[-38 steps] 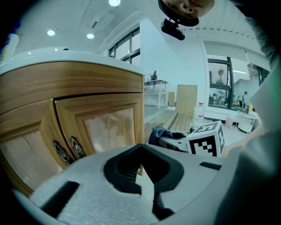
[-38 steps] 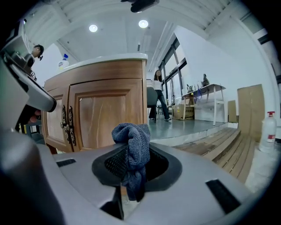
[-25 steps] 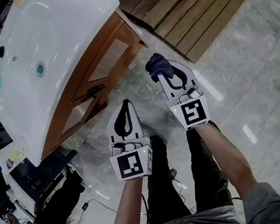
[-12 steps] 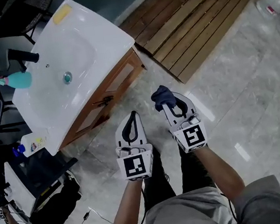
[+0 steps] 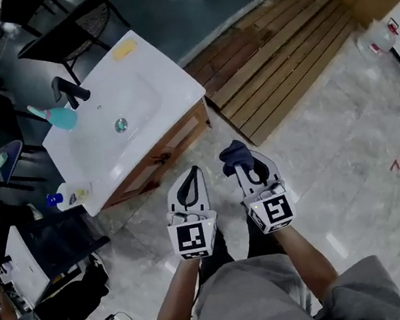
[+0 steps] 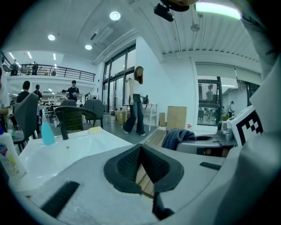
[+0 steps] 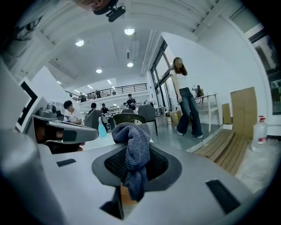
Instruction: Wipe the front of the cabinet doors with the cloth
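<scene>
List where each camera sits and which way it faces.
Head view: on the person's head, facing steeply down at the sink, cabinet and floor; both forearms, left claw and right claw show.
Left gripper view: on the left claw, along its shut, empty jaws toward the sink; right claw at right.
Right gripper view: on the right claw, along jaws shut on the cloth; left claw at left.
Shared: both gripper views catch the standing person.

Brown wooden cabinet doors (image 5: 159, 158) largely hidden under white ceramic basin top (image 5: 153, 95), dark blue knitted cloth (image 7: 134, 151) partly hidden between fingers (image 7: 159, 165)
</scene>
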Demonstrator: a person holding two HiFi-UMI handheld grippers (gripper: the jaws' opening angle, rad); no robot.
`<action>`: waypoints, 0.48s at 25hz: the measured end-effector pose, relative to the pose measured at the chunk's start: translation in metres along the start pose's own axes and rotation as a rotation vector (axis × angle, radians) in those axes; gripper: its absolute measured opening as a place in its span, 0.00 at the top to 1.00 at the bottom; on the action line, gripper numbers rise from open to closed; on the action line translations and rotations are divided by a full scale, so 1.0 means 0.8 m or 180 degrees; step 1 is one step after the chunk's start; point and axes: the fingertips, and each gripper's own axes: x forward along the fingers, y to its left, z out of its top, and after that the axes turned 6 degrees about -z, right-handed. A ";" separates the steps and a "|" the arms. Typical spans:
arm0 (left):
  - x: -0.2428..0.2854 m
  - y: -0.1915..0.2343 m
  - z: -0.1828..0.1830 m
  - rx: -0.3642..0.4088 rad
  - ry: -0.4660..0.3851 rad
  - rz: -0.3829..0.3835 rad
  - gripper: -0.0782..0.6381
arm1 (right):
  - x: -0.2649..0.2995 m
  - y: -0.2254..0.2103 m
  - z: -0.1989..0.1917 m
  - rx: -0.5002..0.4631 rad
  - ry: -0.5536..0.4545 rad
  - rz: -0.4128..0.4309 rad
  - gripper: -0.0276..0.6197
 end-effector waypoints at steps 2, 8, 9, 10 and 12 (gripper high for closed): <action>-0.008 -0.001 0.022 0.0029 -0.0055 -0.0031 0.88 | -0.007 0.005 0.026 0.0000 -0.0060 -0.0018 0.84; -0.036 -0.007 0.070 0.0045 -0.0149 -0.0149 0.88 | -0.029 0.035 0.087 -0.0062 -0.0226 0.0060 0.84; -0.042 -0.008 0.076 0.0048 -0.0167 -0.0164 0.88 | -0.033 0.041 0.095 -0.0068 -0.0243 0.0080 0.84; -0.047 -0.008 0.083 0.0049 -0.0187 -0.0175 0.88 | -0.036 0.047 0.102 -0.0076 -0.0258 0.0102 0.84; -0.057 -0.007 0.096 0.0052 -0.0242 -0.0193 0.88 | -0.043 0.058 0.116 -0.0104 -0.0288 0.0158 0.84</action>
